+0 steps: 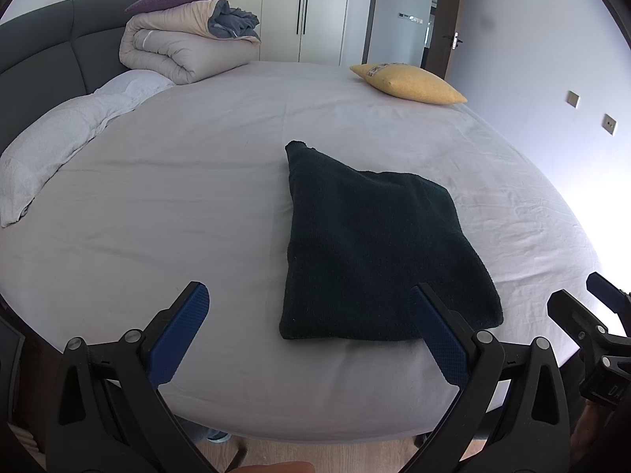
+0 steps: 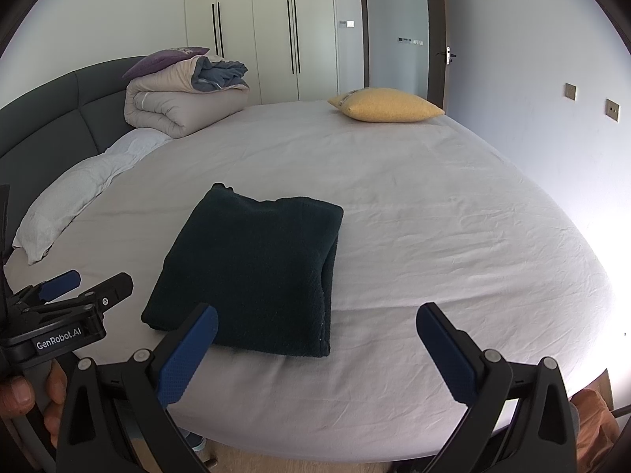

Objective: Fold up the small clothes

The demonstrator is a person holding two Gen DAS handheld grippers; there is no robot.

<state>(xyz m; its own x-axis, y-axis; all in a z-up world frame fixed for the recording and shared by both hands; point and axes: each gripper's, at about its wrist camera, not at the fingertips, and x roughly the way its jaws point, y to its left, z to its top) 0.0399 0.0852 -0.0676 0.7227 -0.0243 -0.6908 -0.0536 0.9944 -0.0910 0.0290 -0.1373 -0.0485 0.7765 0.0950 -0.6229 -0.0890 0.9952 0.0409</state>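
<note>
Hovering at the near bed edge with fingers spread wide and gripping nothing: left gripper point(image 1: 307, 331), right gripper point(image 2: 317, 345). Lying just beyond on the grey sheet point(image 2: 434, 228), the dark garment point(image 1: 374, 252), looking already folded into a compact stack (one corner poking out behind). Sitting farther back, a yellow cushion point(image 2: 388, 105) and rolled duvet point(image 1: 185, 47). Hiding garment type and inner layers; no other clothes showing.

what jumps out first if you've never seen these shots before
A dark green folded garment lies alone near the front edge of the pale bedsheet, sharp against it. Both tools hover open at the bed's edge, the left tool and the right tool, neither touching the cloth. Farther back sit a yellow cushion and a rolled duvet.
</note>
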